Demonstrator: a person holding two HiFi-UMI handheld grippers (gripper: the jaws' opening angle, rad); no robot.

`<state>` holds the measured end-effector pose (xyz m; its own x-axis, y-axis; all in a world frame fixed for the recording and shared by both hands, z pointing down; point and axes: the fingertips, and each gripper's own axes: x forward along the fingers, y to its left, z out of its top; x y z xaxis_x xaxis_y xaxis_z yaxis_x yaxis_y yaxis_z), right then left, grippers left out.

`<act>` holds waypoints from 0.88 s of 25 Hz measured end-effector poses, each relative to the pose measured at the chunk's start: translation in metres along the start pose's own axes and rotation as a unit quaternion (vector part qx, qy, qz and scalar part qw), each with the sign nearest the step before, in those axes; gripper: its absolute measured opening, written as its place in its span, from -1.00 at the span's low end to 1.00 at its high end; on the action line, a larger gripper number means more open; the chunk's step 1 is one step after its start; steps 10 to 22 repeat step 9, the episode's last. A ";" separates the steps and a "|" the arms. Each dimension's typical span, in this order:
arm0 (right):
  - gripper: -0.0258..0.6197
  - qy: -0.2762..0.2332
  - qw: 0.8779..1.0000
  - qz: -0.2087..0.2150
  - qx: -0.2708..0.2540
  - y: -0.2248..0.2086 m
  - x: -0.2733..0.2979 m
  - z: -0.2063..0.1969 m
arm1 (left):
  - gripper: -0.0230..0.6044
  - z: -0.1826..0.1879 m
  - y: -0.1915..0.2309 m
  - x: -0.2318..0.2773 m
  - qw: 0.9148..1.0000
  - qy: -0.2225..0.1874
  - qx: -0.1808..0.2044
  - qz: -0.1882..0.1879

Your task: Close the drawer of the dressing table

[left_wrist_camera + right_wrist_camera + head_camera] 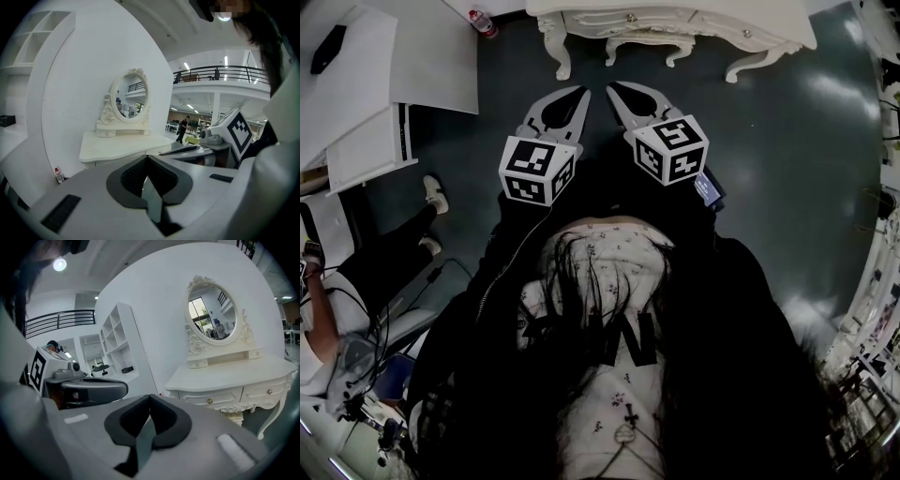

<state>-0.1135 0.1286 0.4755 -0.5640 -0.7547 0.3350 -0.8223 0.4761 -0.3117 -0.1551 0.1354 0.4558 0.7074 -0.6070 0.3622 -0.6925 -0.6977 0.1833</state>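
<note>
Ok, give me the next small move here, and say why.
Probably step closer, leading with the right gripper toward the dressing table: it stands well ahead, untouched. Both grippers, the left gripper included, are shut and empty. The drawer fronts look flush from here, so check up close.

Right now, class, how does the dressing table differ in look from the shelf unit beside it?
The dressing table is ornate, with carved curved legs; the shelf unit is plain and straight-edged. The dressing table carries an oval mirror and knobbed drawers; the shelf unit has open square compartments. Both are white and stand by the white wall.
</note>
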 end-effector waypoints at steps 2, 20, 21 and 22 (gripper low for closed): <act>-0.88 0.002 1.000 -0.002 -0.002 0.000 0.001 0.001 | -0.94 0.001 0.001 0.000 1.000 -0.002 -0.001 -0.002; -0.88 0.009 1.000 0.003 -0.005 0.001 0.010 0.002 | -0.94 0.001 0.011 -0.001 1.000 -0.003 -0.006 0.009; -0.88 0.009 1.000 0.003 -0.005 0.001 0.010 0.002 | -0.94 0.001 0.011 -0.001 1.000 -0.003 -0.006 0.009; -0.88 0.009 1.000 0.003 -0.005 0.001 0.010 0.002 | -0.94 0.001 0.011 -0.001 1.000 -0.003 -0.006 0.009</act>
